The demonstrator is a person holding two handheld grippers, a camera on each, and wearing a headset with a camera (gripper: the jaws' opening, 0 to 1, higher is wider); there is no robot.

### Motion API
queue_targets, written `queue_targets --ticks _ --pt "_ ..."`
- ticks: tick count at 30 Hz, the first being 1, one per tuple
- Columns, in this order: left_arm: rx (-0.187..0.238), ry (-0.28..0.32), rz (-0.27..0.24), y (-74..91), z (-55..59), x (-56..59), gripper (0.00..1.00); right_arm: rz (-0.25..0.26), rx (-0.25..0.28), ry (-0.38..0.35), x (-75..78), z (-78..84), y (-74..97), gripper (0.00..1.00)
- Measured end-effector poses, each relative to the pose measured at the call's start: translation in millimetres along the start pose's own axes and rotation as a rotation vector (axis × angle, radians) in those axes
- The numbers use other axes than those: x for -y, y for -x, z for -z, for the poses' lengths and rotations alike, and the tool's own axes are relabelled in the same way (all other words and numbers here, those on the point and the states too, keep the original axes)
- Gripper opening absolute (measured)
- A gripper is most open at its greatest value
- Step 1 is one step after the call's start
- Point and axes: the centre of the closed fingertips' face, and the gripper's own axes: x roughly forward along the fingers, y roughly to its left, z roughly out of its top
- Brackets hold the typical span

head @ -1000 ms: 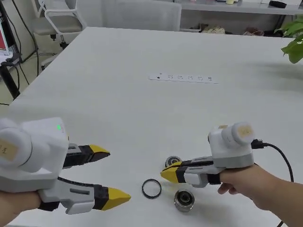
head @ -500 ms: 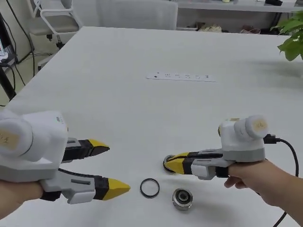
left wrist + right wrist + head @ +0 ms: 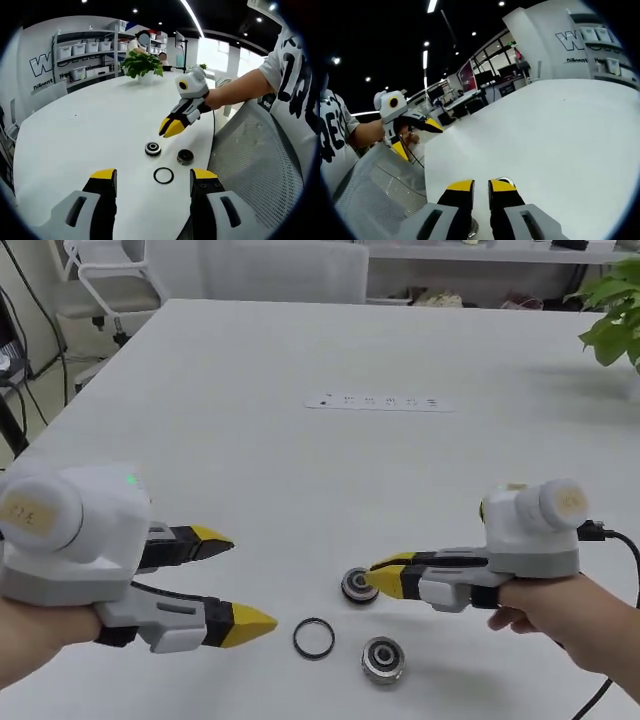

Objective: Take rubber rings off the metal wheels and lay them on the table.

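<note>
Two small metal wheels lie near the table's front edge: one wheel (image 3: 358, 585) (image 3: 153, 148) just off the tips of my right gripper (image 3: 385, 578) (image 3: 171, 128), the other wheel (image 3: 383, 658) (image 3: 185, 156) closer to me. A loose black rubber ring (image 3: 313, 638) (image 3: 163, 175) lies flat to their left. The right gripper (image 3: 481, 186) is shut with nothing between its fingers. My left gripper (image 3: 236, 580) (image 3: 153, 175) (image 3: 417, 139) hovers open left of the ring, holding nothing. A wheel's rim (image 3: 506, 179) peeks past the right gripper's fingers.
A white power strip (image 3: 380, 402) lies mid-table. A potted plant (image 3: 610, 325) (image 3: 141, 64) stands at the far right. A chair (image 3: 110, 280) and shelves stand beyond the table. The right gripper's cable (image 3: 625, 560) trails off to the right.
My right gripper has drawn back to the right, off the wheel that its tips covered; that wheel now shows whole. The left gripper stays open in much the same place.
</note>
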Motion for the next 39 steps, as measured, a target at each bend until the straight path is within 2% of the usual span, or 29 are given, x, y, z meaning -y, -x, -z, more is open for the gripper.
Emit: queue_targets --ticks 16,25,39 --pt "-0.023 0.012 0.01 -14.3 1.2 -8.8 0.56 0.043 0.014 0.005 12.0 2.5 13.3 0.16" --pt "-0.038 0.015 0.016 -21.6 3.5 -12.7 0.56 0.067 0.013 0.036 17.2 6.5 15.2 0.22" --pt "-0.061 0.018 0.031 -37.3 5.1 -19.7 0.56 0.071 -0.022 0.085 20.1 14.9 12.5 0.19"
